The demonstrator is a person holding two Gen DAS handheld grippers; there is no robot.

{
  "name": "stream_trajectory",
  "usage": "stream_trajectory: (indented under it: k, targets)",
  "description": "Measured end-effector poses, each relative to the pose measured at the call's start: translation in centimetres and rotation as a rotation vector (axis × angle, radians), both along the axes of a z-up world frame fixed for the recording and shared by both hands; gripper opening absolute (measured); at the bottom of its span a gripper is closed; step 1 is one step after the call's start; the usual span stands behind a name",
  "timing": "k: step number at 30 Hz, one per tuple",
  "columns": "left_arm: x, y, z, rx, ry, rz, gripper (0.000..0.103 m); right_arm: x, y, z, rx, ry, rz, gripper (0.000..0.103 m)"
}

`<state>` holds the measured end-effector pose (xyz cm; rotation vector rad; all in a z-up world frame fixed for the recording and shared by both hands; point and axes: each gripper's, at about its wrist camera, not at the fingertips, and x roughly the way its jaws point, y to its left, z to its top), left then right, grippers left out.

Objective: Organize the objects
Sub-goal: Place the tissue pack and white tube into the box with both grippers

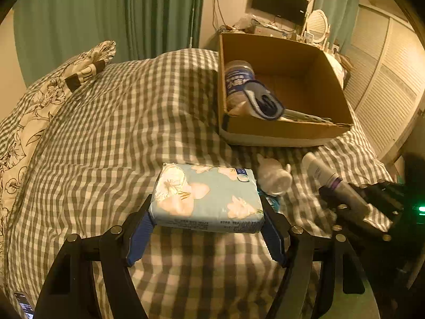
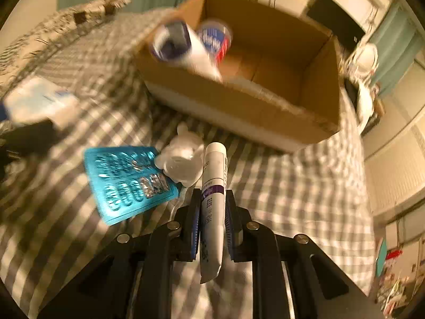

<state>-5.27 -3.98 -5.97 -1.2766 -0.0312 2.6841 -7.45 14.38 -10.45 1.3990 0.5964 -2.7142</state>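
Two claws are both loaded over a bed point(image 1: 111, 133) spread with a grey-and-white checked cover. The left claw point(image 1: 207, 228) is clamped on a tissue pack point(image 1: 205, 196), a pale blue soft packet printed with cream flowers, gripped at its two short ends by blue pads point(image 1: 139, 235) and held level above the cover. The right claw point(image 2: 211, 222) is pressed together on a white tube point(image 2: 212, 204) with a purple band, its cap end pointing forward toward the box; in the left wrist view this tube point(image 1: 322, 174) and claw show at the right edge.

Between the claws and the cardboard box point(image 1: 281, 130) lie loose things on the cover: a small clear plastic bottle point(image 2: 183, 159) on its side, just beside the tube's tip, and a teal blister pack point(image 2: 127, 180) touching the bottle's left side. In the left wrist view the bottle point(image 1: 273, 176) sits just right of the tissue pack, and only a sliver of teal shows behind the pack's corner.

The box stands open at the far right of the bed, near its edge. Inside, against the left wall, are a clear jar with a blue label point(image 1: 237, 79) and a dark blue and white item point(image 1: 264, 101) lying across it; the rest of the box floor is bare cardboard. A floral pillow point(image 1: 39, 101) lies at the far left. Beyond the bed hang green curtains point(image 1: 106, 13), with a dark screen point(image 1: 279, 1) on the wall and slatted doors point(image 1: 385, 79) to the right.
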Motion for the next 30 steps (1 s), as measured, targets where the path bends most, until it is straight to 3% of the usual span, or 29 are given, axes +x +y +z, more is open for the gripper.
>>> stream_trajectory:
  k: [11, 17, 22, 30]
  targets:
    - [-0.1, 0.9, 7.1, 0.039, 0.114, -0.029, 0.074, 3.8, 1.5, 9.2, -0.137, 0.165, 0.062, 0.015]
    - [-2.3, 1.4, 10.9, 0.058, 0.184, -0.028, 0.074, 1.1, 2.8, 14.1, -0.155, 0.257, 0.096, 0.015]
    - [-4.8, 2.3, 11.3, 0.059, 0.198, -0.029, 0.074, -1.6, 3.1, 15.9, -0.164, 0.297, 0.115, 0.015]
    - [-9.9, 3.7, 11.1, 0.05, 0.218, -0.011, 0.074, -5.8, 3.8, 15.3, -0.184, 0.304, 0.112, 0.015]
